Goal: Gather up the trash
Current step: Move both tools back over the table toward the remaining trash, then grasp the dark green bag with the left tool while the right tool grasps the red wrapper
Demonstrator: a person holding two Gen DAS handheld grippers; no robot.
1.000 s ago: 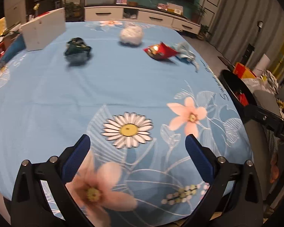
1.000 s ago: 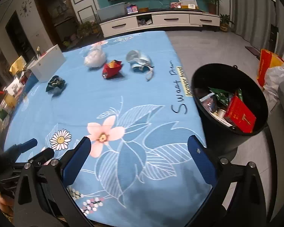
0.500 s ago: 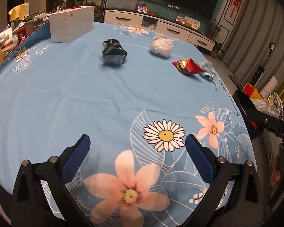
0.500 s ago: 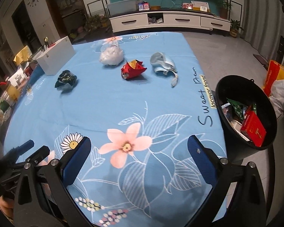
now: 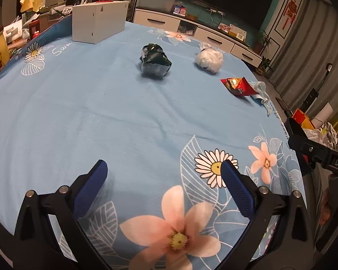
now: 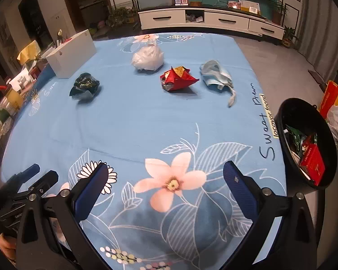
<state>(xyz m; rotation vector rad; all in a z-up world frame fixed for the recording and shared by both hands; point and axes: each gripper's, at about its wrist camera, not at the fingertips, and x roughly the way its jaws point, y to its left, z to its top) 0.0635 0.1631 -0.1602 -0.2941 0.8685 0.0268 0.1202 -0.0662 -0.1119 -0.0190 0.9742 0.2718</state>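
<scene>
Nearest the cameras, the left gripper (image 5: 161,173) and the right gripper (image 6: 165,175) both hang over the near edge of the worktop (image 6: 133,121) with their blue fingers spread wide and nothing between them; the left one also shows at the lower left edge of the right wrist view, gripped by a hand that is mostly cut off. The worktop is covered by a light blue cloth printed with flowers and leaves. Off its right side, on the floor, stands a black trash bin (image 6: 284,117) holding a red box and other wrappers. Farther across the cloth lie four pieces of trash, well apart from both grippers: a crumpled dark green wrapper (image 5: 155,60) toward the left, a red and gold wrapper (image 6: 177,79) near the middle, a light blue face mask (image 6: 216,74) just beside it on the right, and a scrunched white plastic bag (image 6: 148,59) beyond them. A white box (image 5: 99,21) stands at the far left corner, with a low white cabinet (image 6: 210,19) along the wall behind
</scene>
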